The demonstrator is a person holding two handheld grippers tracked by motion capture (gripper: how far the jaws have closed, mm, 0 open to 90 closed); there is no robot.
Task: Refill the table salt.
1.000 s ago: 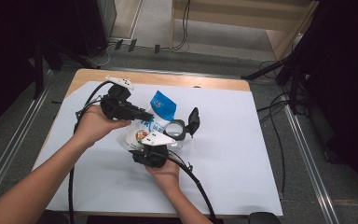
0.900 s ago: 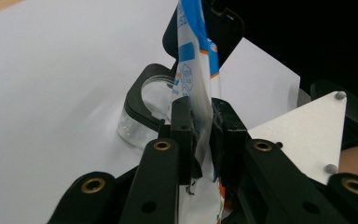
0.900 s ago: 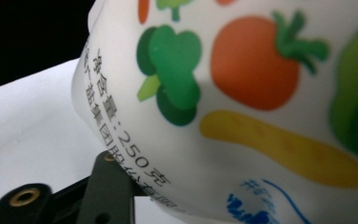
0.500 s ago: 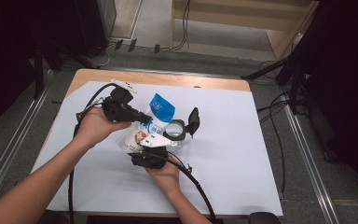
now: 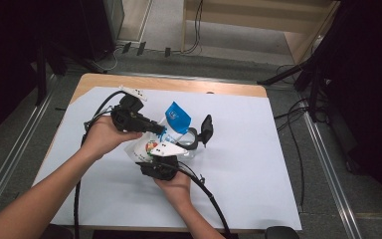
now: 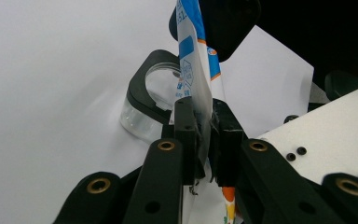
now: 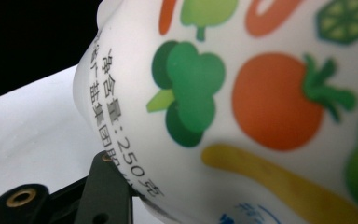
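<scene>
A white bag (image 5: 146,148) printed with vegetables, its top blue (image 5: 177,116), is held over the white table between both hands. My left gripper (image 5: 162,130) comes in from the left and is shut on the bag's thin upper edge (image 6: 204,100); its jaws have just eased open slightly with the film still pinched. My right gripper (image 5: 152,153) reaches up from below, and its jaws have just been closing on the bag's bulging body (image 7: 242,93). One black finger (image 7: 106,186) touches the bag's underside. The other is hidden.
A clear round container with a black rim (image 5: 193,142) lies just right of the bag, also seen behind my left jaws as the container (image 6: 142,109). A black lid (image 5: 207,127) stands by it. White paper (image 5: 248,164) covers the wooden table.
The left hand has shifted very slightly with the bag's top. The right hand and the container have kept still.
</scene>
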